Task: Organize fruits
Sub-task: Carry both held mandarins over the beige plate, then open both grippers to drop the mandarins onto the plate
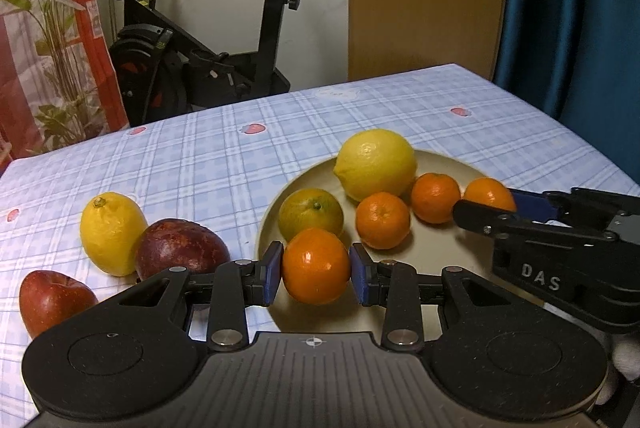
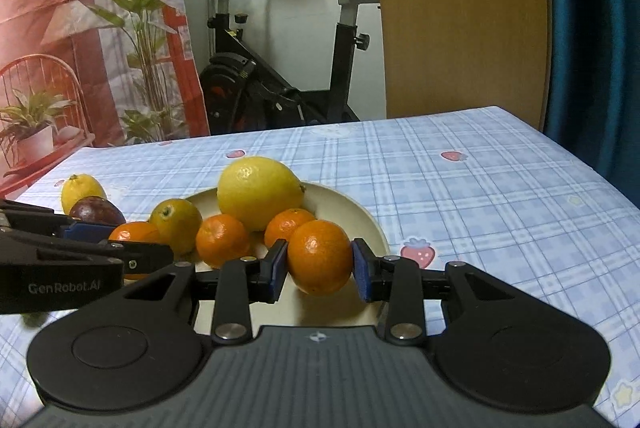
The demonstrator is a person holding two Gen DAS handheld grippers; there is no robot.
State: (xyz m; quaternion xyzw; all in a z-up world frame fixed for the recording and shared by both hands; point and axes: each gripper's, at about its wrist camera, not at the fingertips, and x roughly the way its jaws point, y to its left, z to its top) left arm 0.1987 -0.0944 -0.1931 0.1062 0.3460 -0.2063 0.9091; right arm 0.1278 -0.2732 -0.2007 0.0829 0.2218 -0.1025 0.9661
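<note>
Each tool pinches a mandarin between its blue pads: left tool [image 1: 316, 268] and right tool [image 2: 319, 260], over the plate [image 1: 440, 167].

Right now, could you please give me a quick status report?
Left claw shut on a mandarin. Right claw shut on another mandarin. Both over the plate; nothing blocking.
</note>
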